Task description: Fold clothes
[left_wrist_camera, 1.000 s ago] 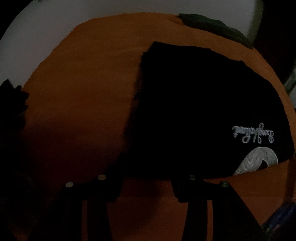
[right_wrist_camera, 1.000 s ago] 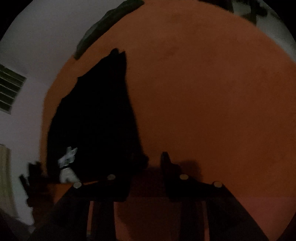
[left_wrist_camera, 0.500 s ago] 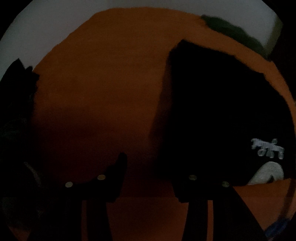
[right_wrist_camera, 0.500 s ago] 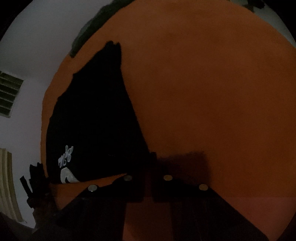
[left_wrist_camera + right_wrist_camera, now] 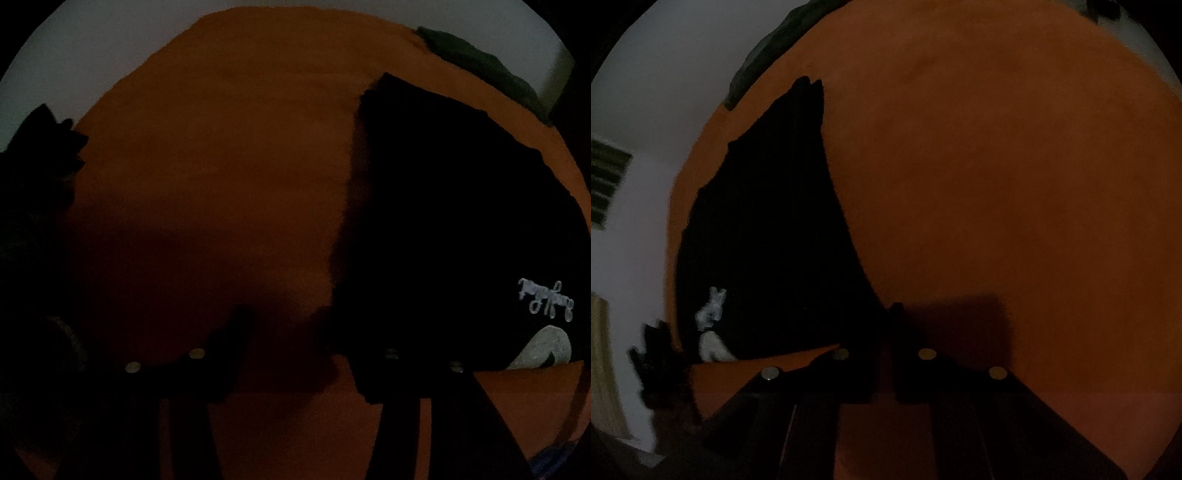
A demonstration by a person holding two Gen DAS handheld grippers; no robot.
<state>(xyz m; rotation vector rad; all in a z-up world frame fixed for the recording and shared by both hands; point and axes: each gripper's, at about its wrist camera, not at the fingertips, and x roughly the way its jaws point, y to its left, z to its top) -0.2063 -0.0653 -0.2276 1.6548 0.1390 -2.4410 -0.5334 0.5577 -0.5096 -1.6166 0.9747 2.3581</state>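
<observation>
On the orange bench point(image 5: 221, 166), a black garment point(image 5: 443, 221) lay spread flat, and it filled the right half of the left wrist view. White script lettering point(image 5: 546, 299) and a pale curved logo point(image 5: 546, 350) showed near its closest right corner. A dark green cloth point(image 5: 480, 59) sat at the bench's far edge, beyond the garment and apart from it.

The left gripper point(image 5: 303, 343) pointed steeply down at the bench, and its jaws had just been opening. They stood well apart, with only shadowed orange surface visible in the gap. Its right-hand finger overlapped the garment's near edge in the picture, but the frame was too dark to tell whether it touched the fabric. Nothing was held.

From the right wrist view, the black garment point(image 5: 768, 240) ran as a long tapering shape up the left side, and its near corner ended just at the tips of the right gripper point(image 5: 886, 332). That gripper's jaws were closed together, leaving barely a slit. I cannot tell whether a fold of the black cloth was pinched between them, because fingers and fabric merged in the gloom. A slatted vent point(image 5: 605, 184) showed on the pale wall at far left.
</observation>
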